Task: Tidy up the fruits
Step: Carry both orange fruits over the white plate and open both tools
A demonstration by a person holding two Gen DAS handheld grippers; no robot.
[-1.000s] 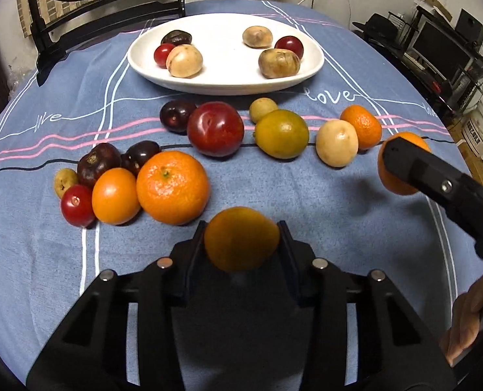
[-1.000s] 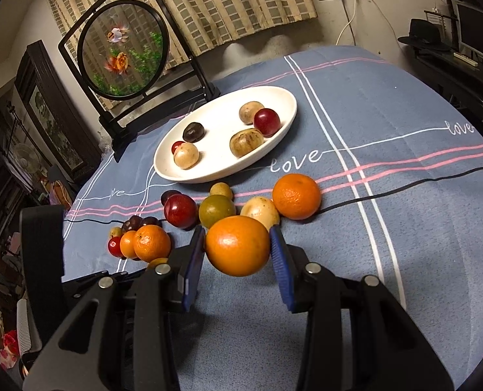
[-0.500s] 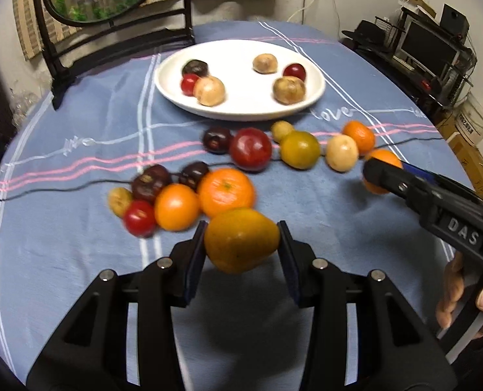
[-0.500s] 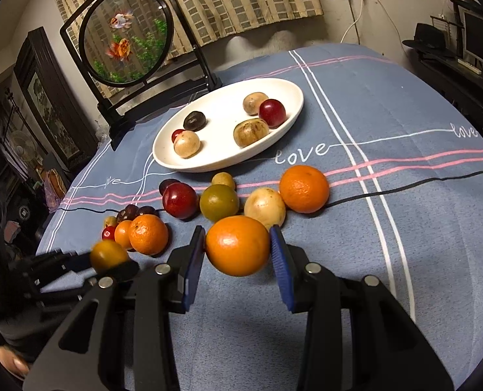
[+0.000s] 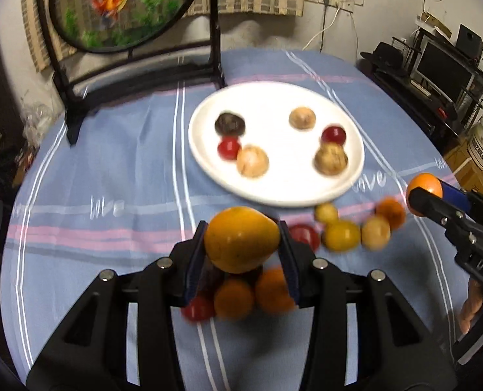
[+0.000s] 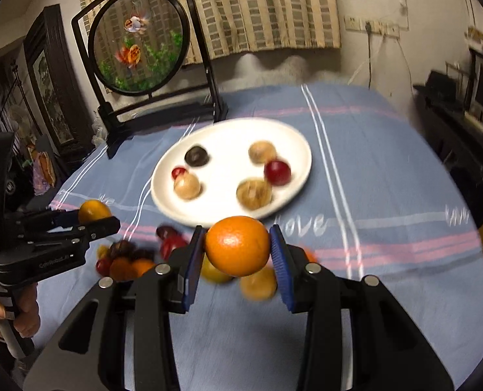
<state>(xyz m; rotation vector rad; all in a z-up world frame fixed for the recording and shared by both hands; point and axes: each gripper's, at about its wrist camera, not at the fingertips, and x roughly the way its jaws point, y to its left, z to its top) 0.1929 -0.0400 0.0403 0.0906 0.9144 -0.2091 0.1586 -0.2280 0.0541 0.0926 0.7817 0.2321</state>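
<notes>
a round table under a blue cloth with pink and white stripes (image 6: 388, 169) fills the near ground. at its far left edge stands a round glass panel painted with goldfish and green plants, in a black frame on a black stand (image 6: 137, 42). behind it hangs a beige checked curtain (image 6: 257, 9) on an off-white wall (image 5: 355, 29) with a socket strip and trailing white cables (image 6: 372, 27). dark wooden furniture (image 6: 51, 75) stands far left; a black shelf with a dark monitor (image 5: 443, 65) stands far right.
</notes>
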